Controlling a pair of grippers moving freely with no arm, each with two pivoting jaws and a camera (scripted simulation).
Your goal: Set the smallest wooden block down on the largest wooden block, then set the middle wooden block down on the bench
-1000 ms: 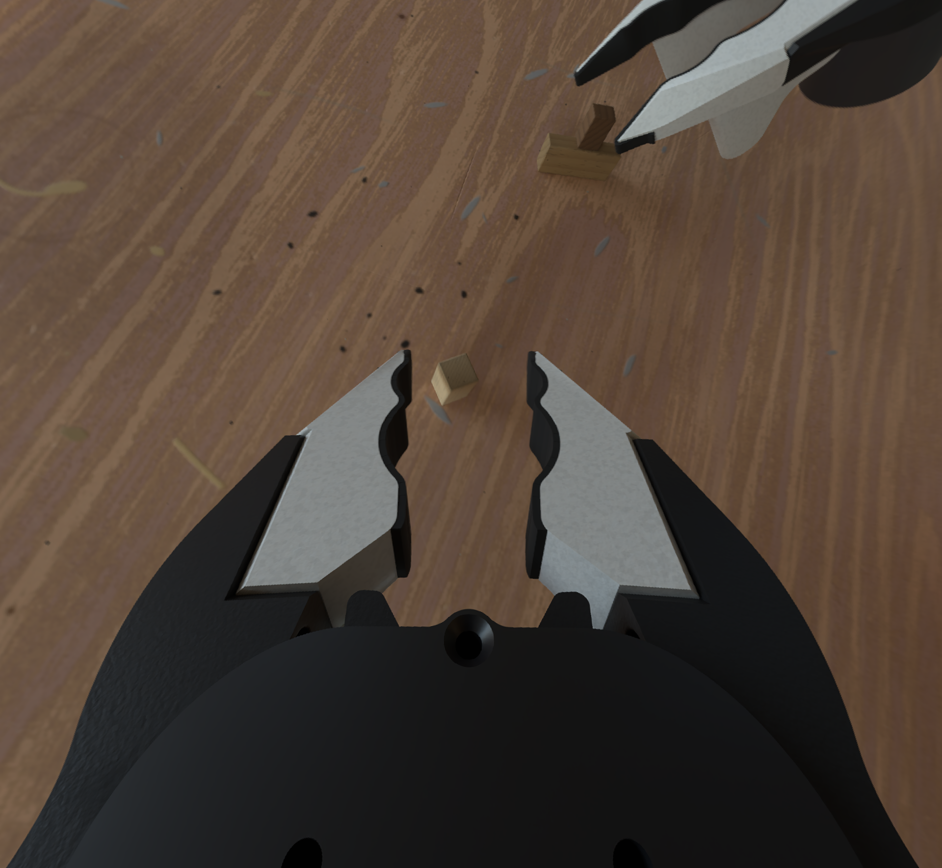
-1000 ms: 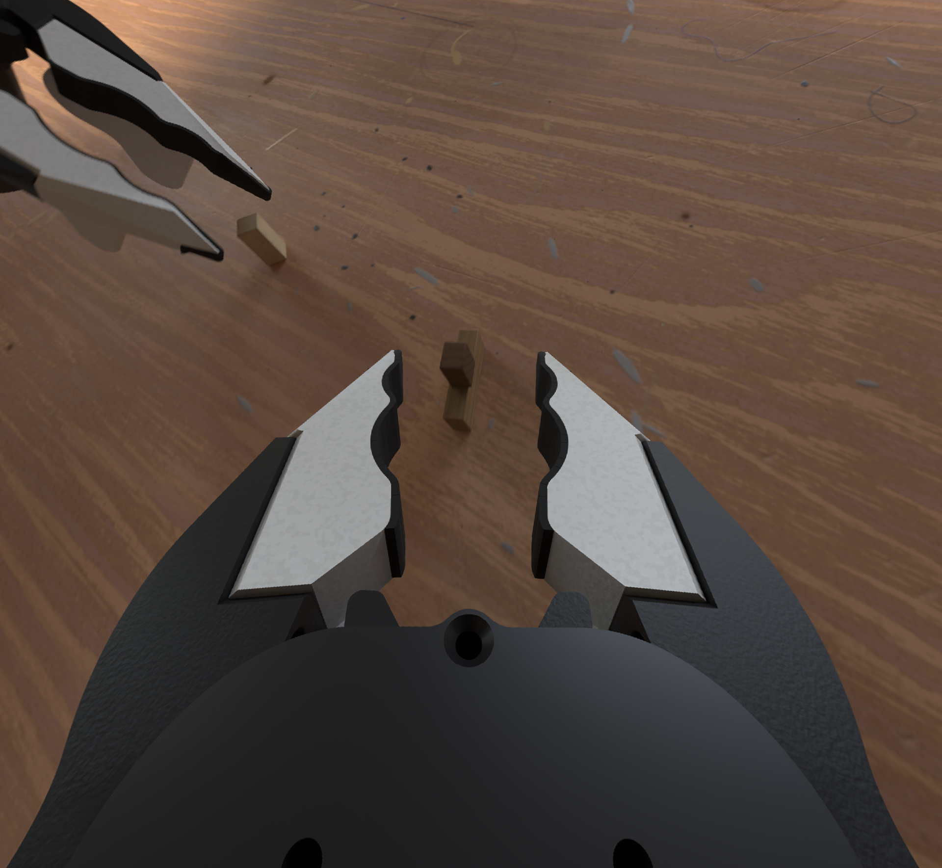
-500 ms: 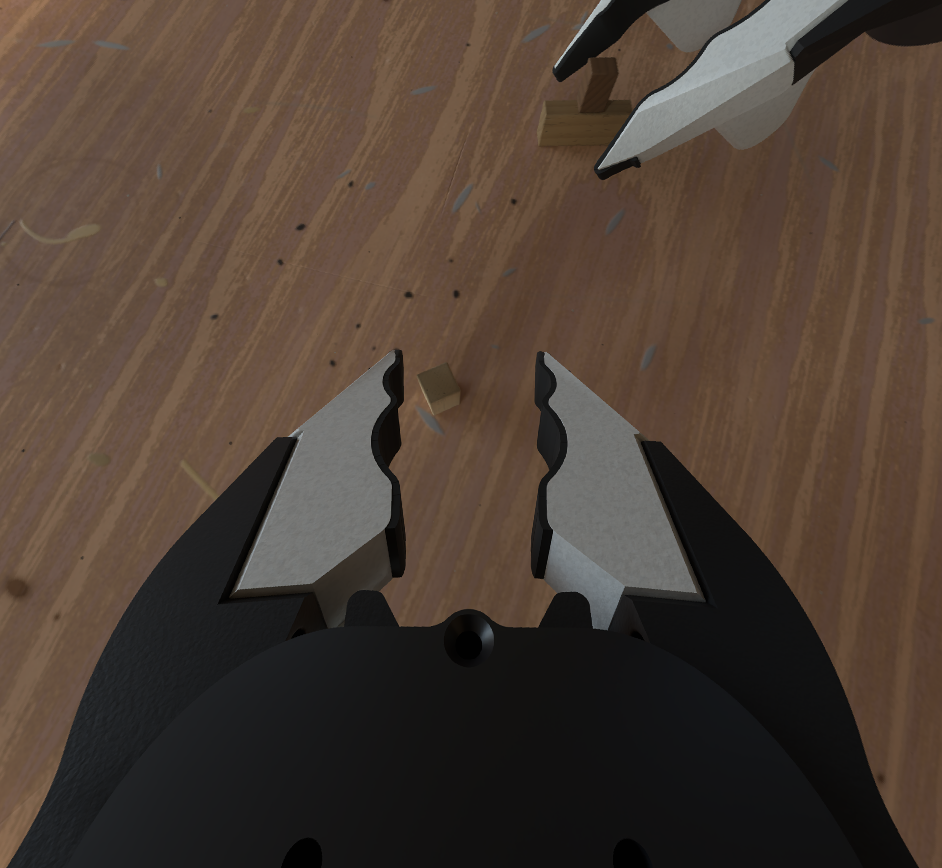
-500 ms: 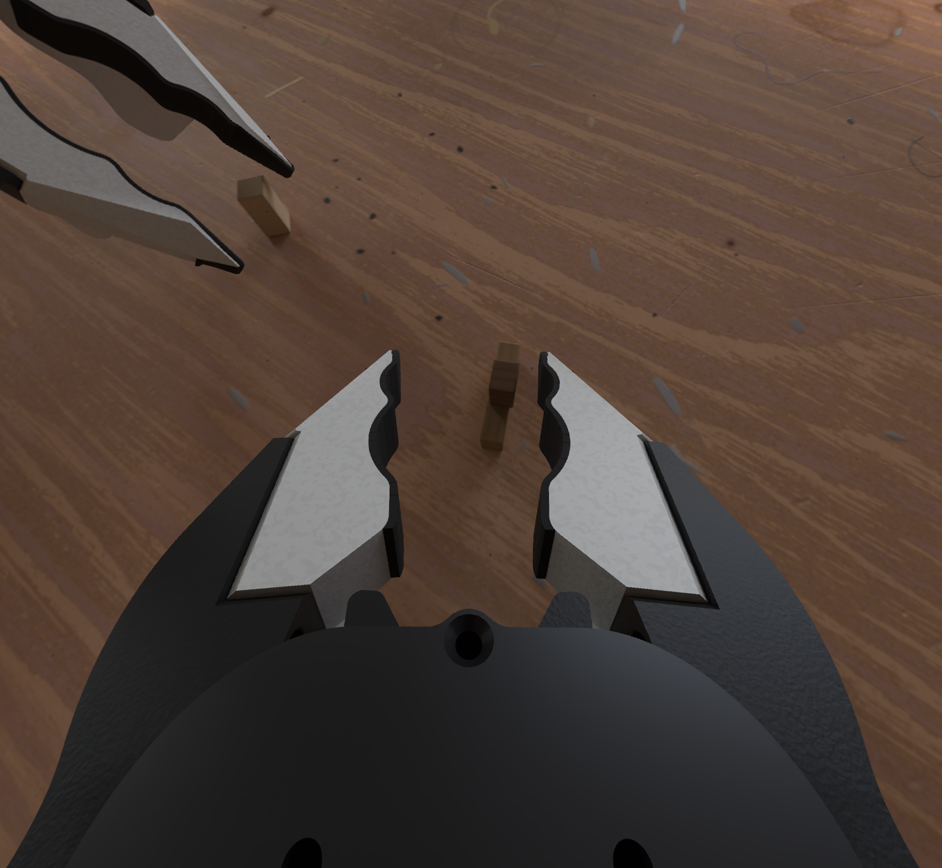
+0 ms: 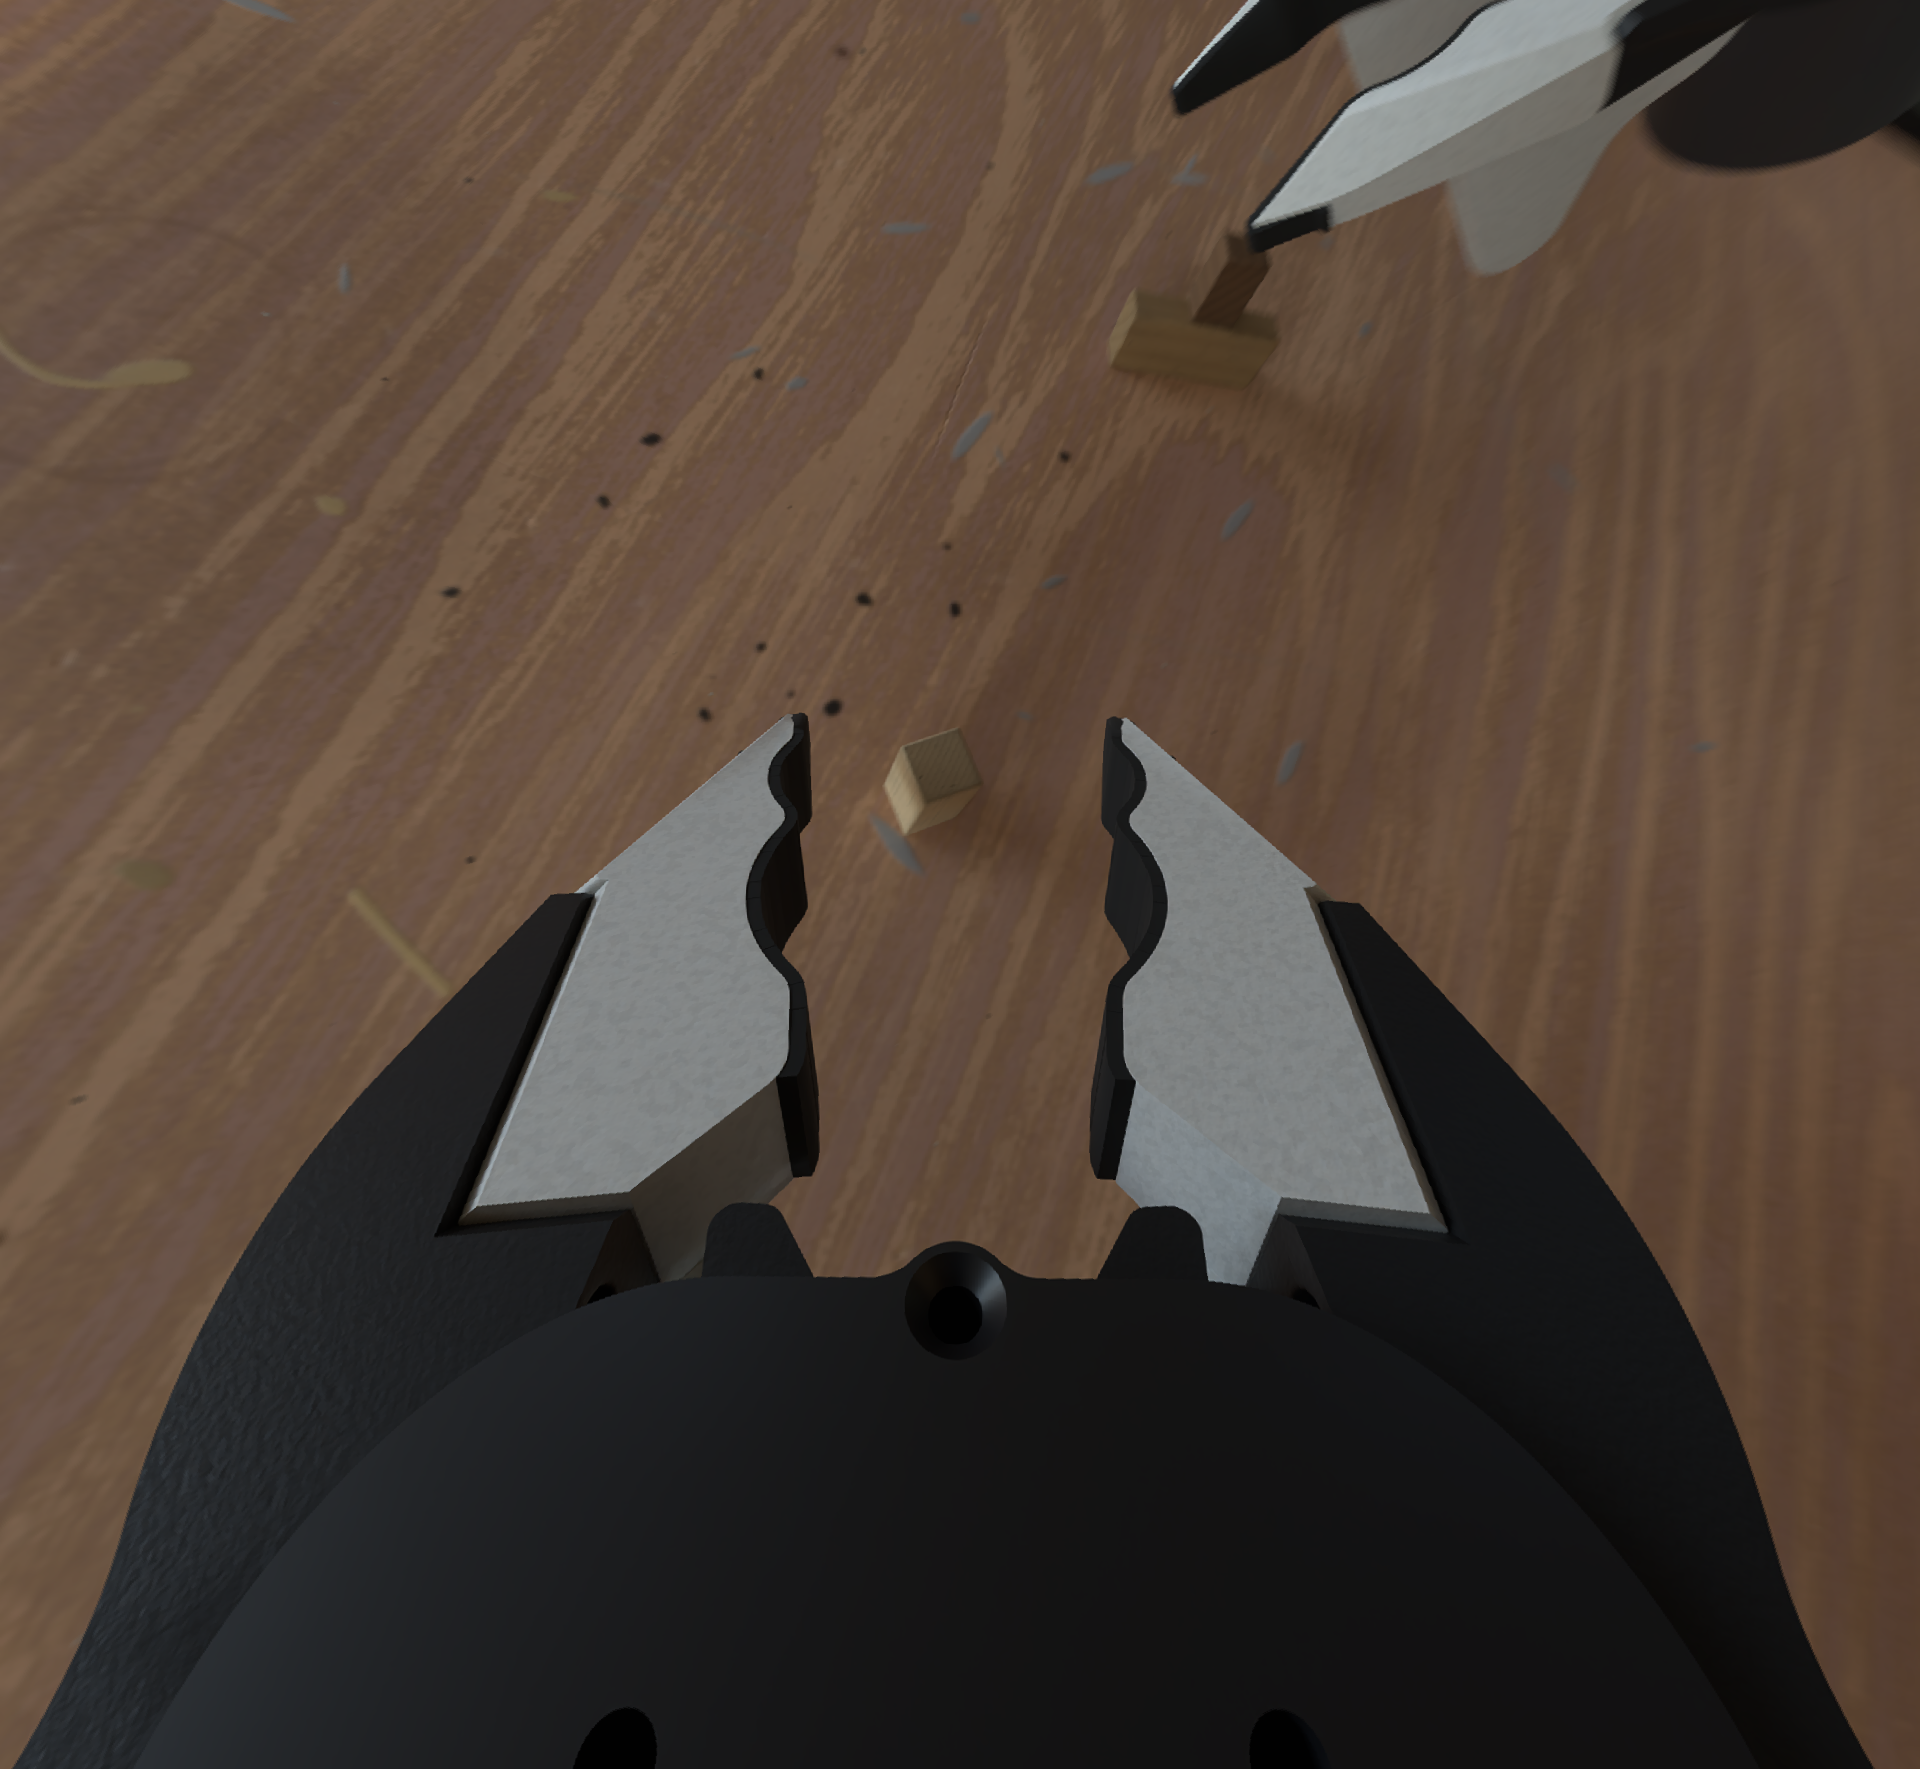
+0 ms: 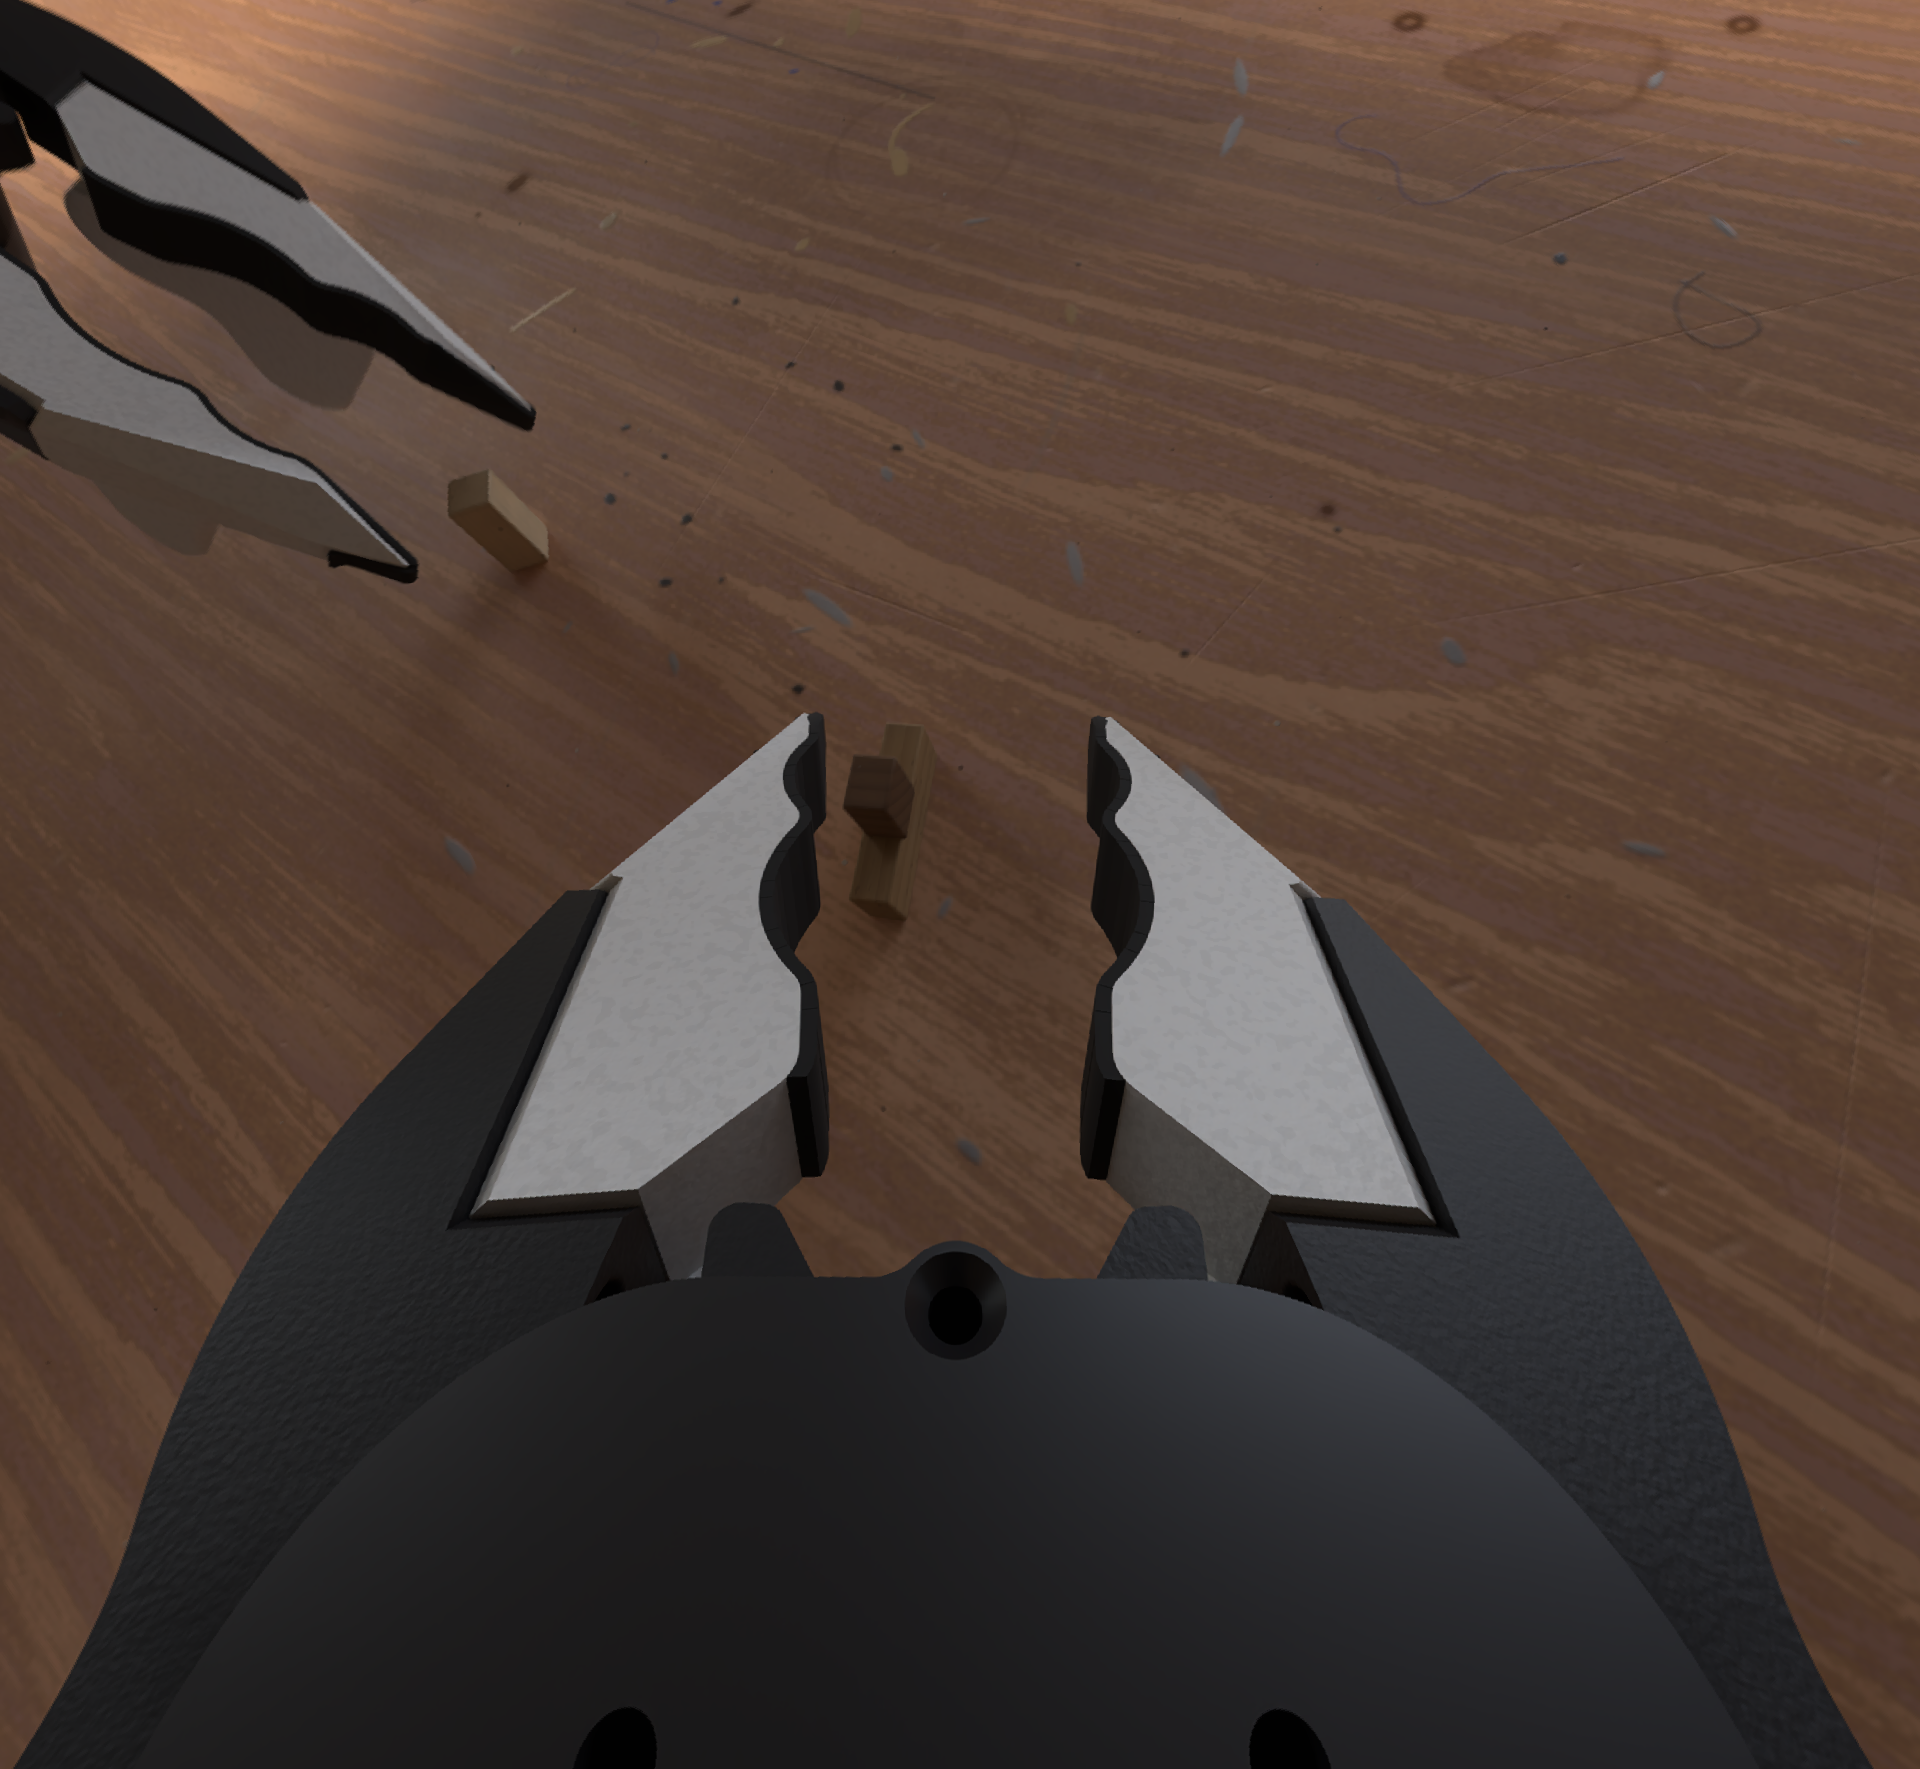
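Note:
A small dark brown block stands on a long pale block on the wooden bench. My right gripper is open and empty, with this stack just ahead near its left fingertip. In the left wrist view the dark block is upright on the long block, below the right gripper. A pale mid-size block lies on the bench just ahead of my open, empty left gripper. It also shows in the right wrist view, beside the left gripper.
The bench is bare wood with dark specks, pale flecks and faint stains. No other objects or edges are in view.
Both grippers swung a little sideways and back, staying open. The right gripper's tips went around the stack, then drew back above it. The blocks have not moved.

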